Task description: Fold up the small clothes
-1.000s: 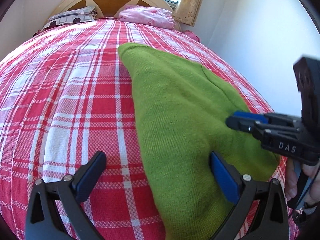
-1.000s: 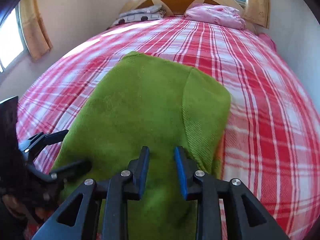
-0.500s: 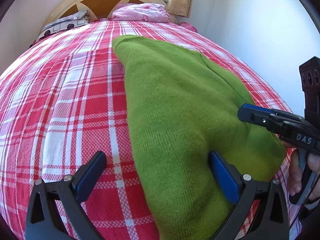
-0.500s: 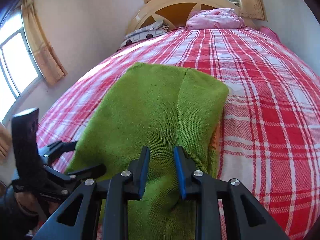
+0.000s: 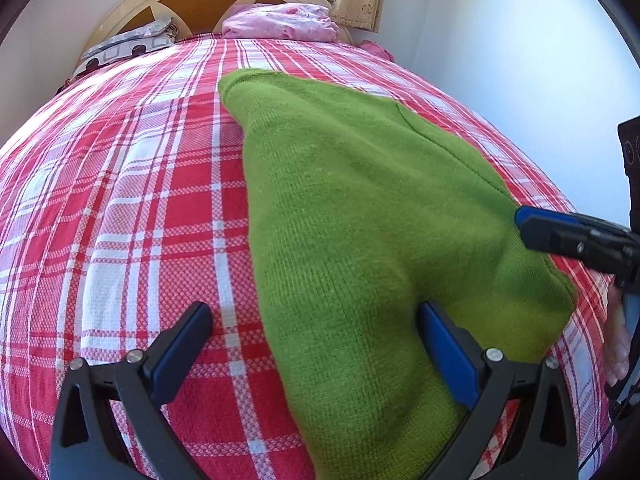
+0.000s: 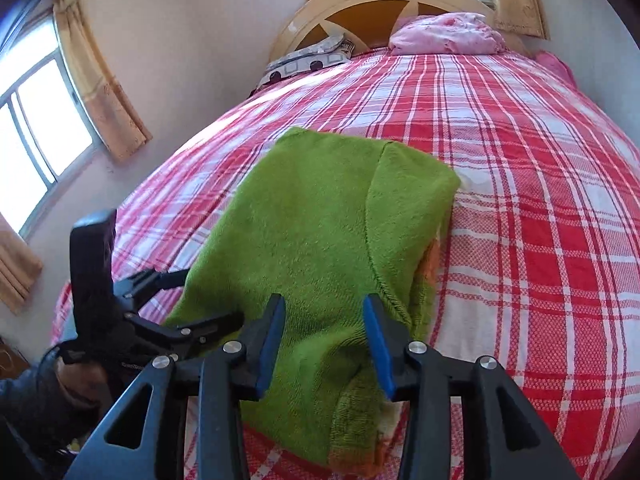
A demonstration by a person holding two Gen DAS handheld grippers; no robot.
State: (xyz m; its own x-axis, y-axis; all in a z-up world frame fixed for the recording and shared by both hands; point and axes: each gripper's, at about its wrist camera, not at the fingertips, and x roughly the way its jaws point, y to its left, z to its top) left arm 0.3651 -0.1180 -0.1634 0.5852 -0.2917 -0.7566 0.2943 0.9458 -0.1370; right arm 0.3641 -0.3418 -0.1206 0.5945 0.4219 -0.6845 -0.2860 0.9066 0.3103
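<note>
Left claw (image 5: 316, 344) gaping wide astride the near left edge of the folded green knit sweater (image 5: 360, 220), lying on the red-and-white plaid bedspread (image 5: 120, 200); right claw (image 6: 324, 336) parted over its near end, gripping nothing. Risking soft knit sliding, bunching, undoing the fold. Beyond: cream wooden headboard (image 6: 376, 4), pink bundle (image 6: 448, 34), curtained windows.

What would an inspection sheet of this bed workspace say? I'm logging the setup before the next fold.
Surface: red plaid bedspread, fairly smooth.
Job's things: green knit sweater, lying folded lengthwise on the bed.
Clutter: pink bedding and patterned pillow at the headboard.
Grippers: left gripper open, straddling the sweater's near-left edge; right gripper open over its near end.
Cables: nothing seen.
Surroundings: white walls, curtained windows.
</note>
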